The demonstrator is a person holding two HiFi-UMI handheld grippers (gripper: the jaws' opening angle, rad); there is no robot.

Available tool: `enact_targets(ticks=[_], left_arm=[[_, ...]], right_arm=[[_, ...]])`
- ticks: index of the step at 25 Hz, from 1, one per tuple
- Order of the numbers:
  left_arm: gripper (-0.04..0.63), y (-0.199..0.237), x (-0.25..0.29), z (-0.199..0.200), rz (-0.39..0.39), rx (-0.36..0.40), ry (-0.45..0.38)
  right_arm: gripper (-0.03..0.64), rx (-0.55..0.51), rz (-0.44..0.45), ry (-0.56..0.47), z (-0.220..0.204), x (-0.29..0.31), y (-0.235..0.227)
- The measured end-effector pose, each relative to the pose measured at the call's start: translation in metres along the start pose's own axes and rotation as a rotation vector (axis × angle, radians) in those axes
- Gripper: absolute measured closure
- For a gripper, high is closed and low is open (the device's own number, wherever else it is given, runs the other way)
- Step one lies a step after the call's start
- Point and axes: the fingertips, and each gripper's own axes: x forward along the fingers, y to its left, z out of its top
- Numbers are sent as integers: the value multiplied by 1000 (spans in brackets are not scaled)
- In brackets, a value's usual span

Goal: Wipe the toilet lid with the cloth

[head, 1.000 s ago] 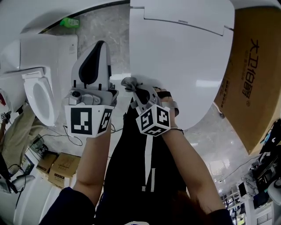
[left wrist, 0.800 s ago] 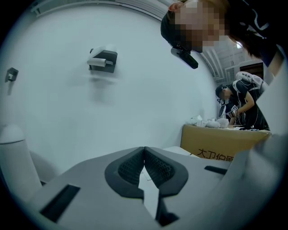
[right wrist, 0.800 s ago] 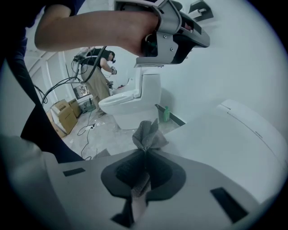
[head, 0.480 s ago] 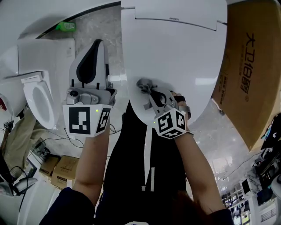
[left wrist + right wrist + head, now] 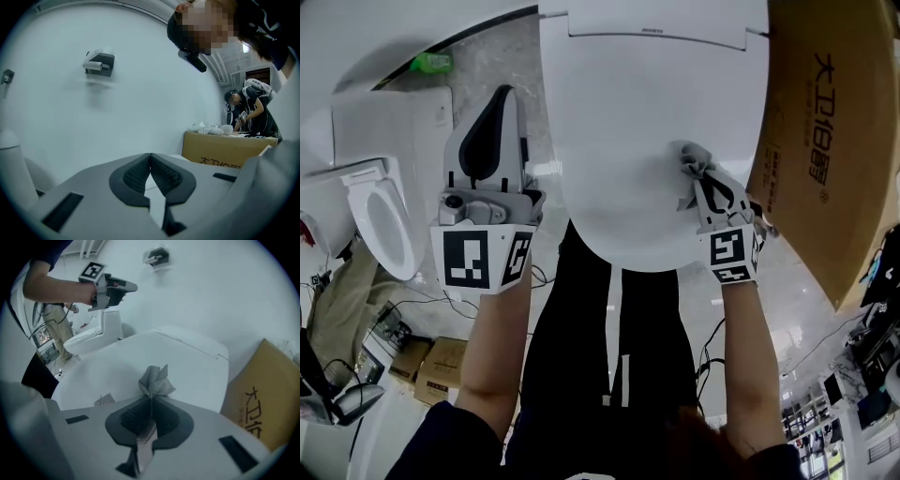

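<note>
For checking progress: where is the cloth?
Head view: the cloth, held by the right gripper, rests on the toilet lid at its right, near the cardboard box.

Your right gripper (image 5: 703, 183) holds the cloth (image 5: 686, 157) against the lid (image 5: 619, 141), on its right side near the box (image 5: 825, 187). Your left gripper (image 5: 499, 98) hangs beside the lid's left edge.
</note>
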Motion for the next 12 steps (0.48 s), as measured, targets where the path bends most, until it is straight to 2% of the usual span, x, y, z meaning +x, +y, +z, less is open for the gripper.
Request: enact_targets(ticks=[6, 12], left_arm=[[575, -9, -2, 0, -9, 8, 5], [575, -14, -6, 1, -12, 7, 2]], right_arm=[[582, 89, -143, 52, -41, -25, -58], [583, 198, -223, 57, -58, -36, -72]])
